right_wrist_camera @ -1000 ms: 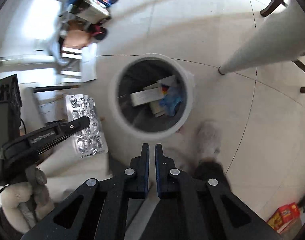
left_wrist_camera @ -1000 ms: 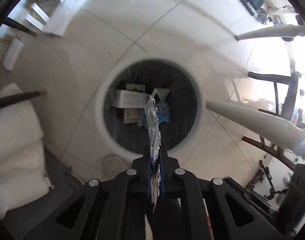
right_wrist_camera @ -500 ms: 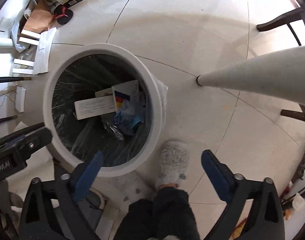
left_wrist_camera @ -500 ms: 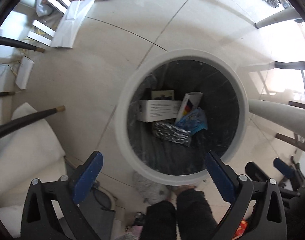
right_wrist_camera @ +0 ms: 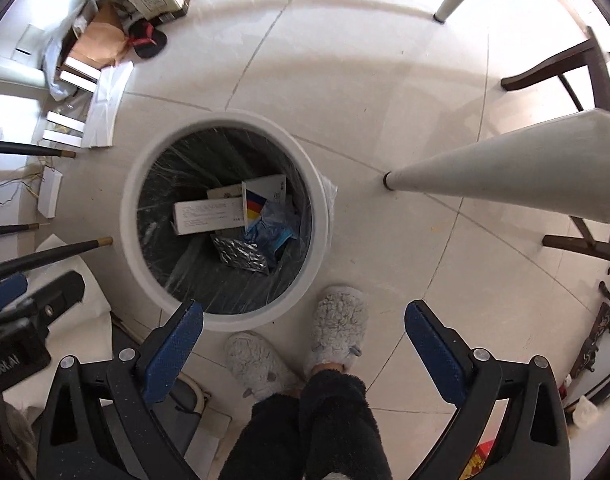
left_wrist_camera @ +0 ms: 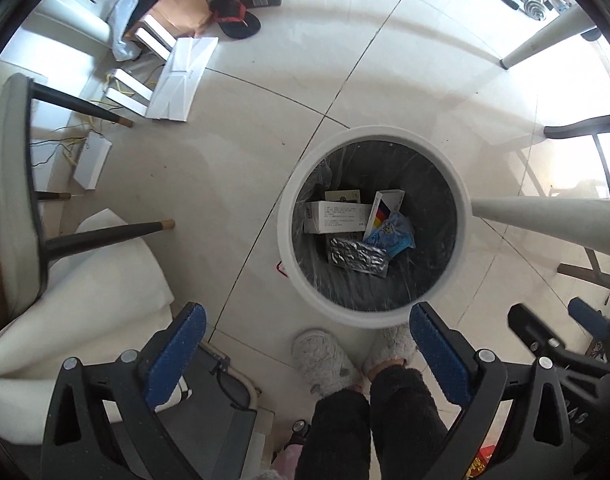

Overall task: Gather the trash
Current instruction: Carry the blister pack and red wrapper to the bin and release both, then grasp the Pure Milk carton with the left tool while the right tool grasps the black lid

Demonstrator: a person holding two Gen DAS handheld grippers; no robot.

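A foil packet (left_wrist_camera: 358,257) is seen lying in the white bin (left_wrist_camera: 284,236), beside boxes (left_wrist_camera: 337,217); the left gripper (left_wrist_camera: 305,344) is held wide open above.

Pale glossy floor tiles (left_wrist_camera: 265,92) catch bright daylight. A white tapered table leg (right_wrist_camera: 505,172) slants in at the right, dark chair legs (left_wrist_camera: 105,234) at the left, cardboard clutter (left_wrist_camera: 181,12) beyond.

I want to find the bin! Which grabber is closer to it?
Left, slightly. The left gripper hangs near the white bin's rim; the right gripper hangs beside it, above the slippers.
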